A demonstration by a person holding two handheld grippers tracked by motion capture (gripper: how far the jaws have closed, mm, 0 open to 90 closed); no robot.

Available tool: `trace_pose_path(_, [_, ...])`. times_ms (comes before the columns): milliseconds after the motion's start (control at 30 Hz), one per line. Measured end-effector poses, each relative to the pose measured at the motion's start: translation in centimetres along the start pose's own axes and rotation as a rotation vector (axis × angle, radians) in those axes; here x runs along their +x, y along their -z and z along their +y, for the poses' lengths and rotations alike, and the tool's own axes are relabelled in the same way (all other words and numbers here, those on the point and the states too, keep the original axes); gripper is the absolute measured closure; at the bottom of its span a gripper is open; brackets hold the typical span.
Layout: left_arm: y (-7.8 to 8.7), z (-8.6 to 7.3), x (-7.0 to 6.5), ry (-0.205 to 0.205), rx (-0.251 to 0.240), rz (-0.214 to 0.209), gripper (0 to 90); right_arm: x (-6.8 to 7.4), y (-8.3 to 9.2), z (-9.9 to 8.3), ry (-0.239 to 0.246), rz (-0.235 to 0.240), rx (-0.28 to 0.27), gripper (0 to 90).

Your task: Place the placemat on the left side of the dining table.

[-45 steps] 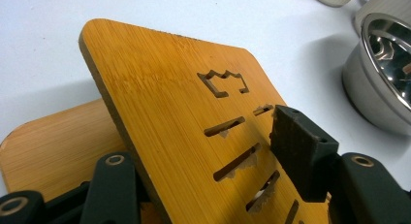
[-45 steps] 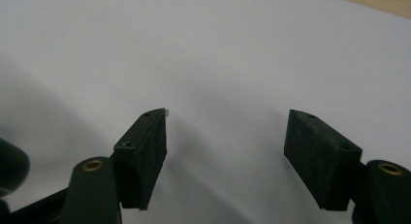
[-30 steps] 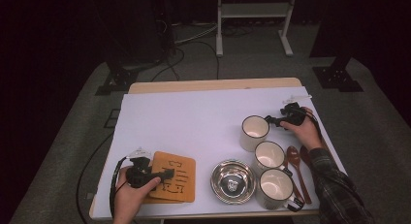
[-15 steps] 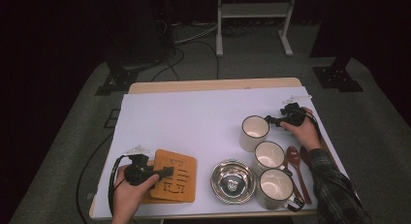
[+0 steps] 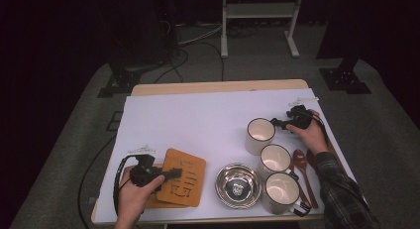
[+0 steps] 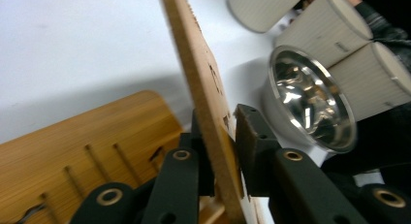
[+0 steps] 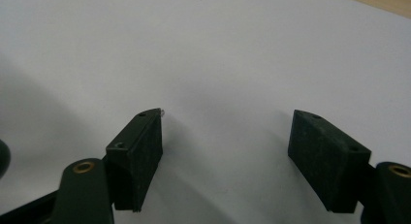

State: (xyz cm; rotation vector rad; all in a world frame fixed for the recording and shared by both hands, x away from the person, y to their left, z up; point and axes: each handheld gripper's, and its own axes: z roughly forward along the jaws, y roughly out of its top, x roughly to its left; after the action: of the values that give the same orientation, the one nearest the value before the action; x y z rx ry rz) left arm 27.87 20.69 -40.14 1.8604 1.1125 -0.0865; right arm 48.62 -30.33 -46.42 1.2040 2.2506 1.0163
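Left gripper [image 5: 171, 175]: I see my fingers [image 6: 252, 151] have just been closing on the upper wooden trivet [image 5: 182, 176], its edge now pinched between them.
Upper wooden trivet: near left of the tabletop [image 5: 198, 120]; in the left gripper view it stands tilted up on edge above the lower trivet [image 6: 82, 141]. A second ago it lay flatter on the stack.
Right gripper [image 5: 281, 123]: my fingers [image 7: 140, 151] stand wide apart with nothing between them, just beside the far mug [image 5: 260, 135], same place as before.
Bowl [image 5: 238, 185]: steel, near middle, right of the trivets, unmoved.
Other mugs [image 5: 275, 158]: two more in a row toward the near right edge.
Spoons [image 5: 300, 164]: dark, right of the mugs.
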Motion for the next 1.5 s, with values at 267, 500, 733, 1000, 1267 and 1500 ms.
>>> trace_pose_path(267, [-0.3,0.5,-0.7,0.023,-0.029,-0.107,86.1,0.0,0.0,0.0,-0.002,0.001,0.000,26.7])
trace_pose_path(500, [-0.6,1.0,-1.2,0.013,-0.039,-0.138,86.2,0.0,0.0,0.0,-0.002,0.000,0.000,26.7])
trace_pose_path(733, [-0.4,1.8,-1.7,-0.013,-0.045,-0.118,86.2,0.0,0.0,0.0,-0.002,0.000,0.000,26.7])
trace_pose_path(1000, [-0.3,2.4,-1.8,-0.025,-0.051,-0.097,86.2,0.0,0.0,0.0,-0.002,0.001,-0.001,26.6])
trace_pose_path(1267, [-0.2,3.3,-1.7,-0.045,-0.057,-0.071,86.2,0.0,0.0,0.0,-0.002,0.000,0.000,26.6])
trace_pose_path(1500, [-0.3,3.8,-1.3,-0.054,-0.055,-0.072,86.2,0.0,0.0,0.0,-0.004,0.001,0.000,26.6])
